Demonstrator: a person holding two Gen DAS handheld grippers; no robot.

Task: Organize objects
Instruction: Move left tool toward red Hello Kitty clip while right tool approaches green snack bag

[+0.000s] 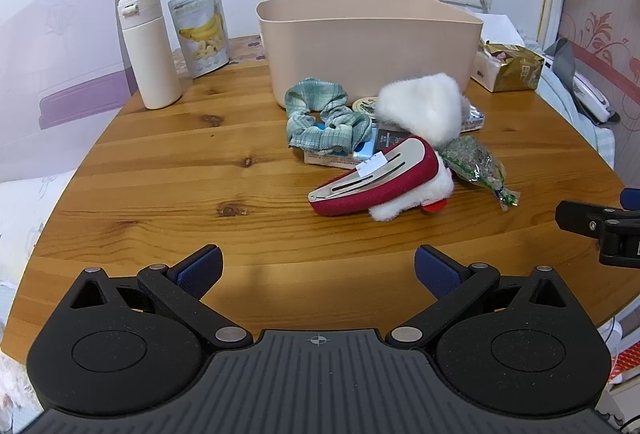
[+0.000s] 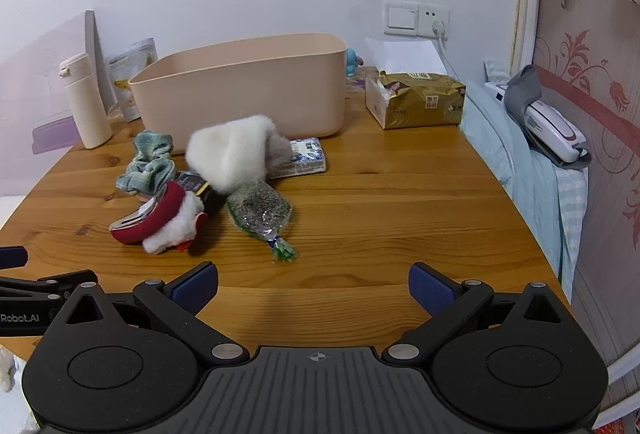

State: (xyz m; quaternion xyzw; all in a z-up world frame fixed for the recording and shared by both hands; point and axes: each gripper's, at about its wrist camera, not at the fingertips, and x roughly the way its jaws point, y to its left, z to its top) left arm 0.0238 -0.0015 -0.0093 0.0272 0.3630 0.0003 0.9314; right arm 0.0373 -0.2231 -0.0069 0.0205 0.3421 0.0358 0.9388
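Note:
A beige plastic bin (image 1: 368, 46) (image 2: 244, 90) stands at the back of the wooden table (image 1: 180, 170) (image 2: 400, 202). In front of it lies a small heap: a green plaid scrunchie (image 1: 324, 120) (image 2: 150, 164), a white fluffy piece (image 1: 424, 104) (image 2: 232, 154), a red and white hair clip (image 1: 376, 180) (image 2: 160, 218), a clear packet of dark seeds (image 1: 474, 160) (image 2: 260, 212) and a small blue-printed packet (image 2: 306, 156). My left gripper (image 1: 319, 268) is open over bare wood, short of the heap. My right gripper (image 2: 314, 284) is open too, to the right of the heap.
A cream bottle (image 1: 148, 50) (image 2: 86, 102) and a banana-chip pouch (image 1: 200, 30) stand at the back left. A gold tissue pack (image 1: 506, 68) (image 2: 416, 100) lies right of the bin. A bed with a white device (image 2: 552, 126) borders the table's right edge.

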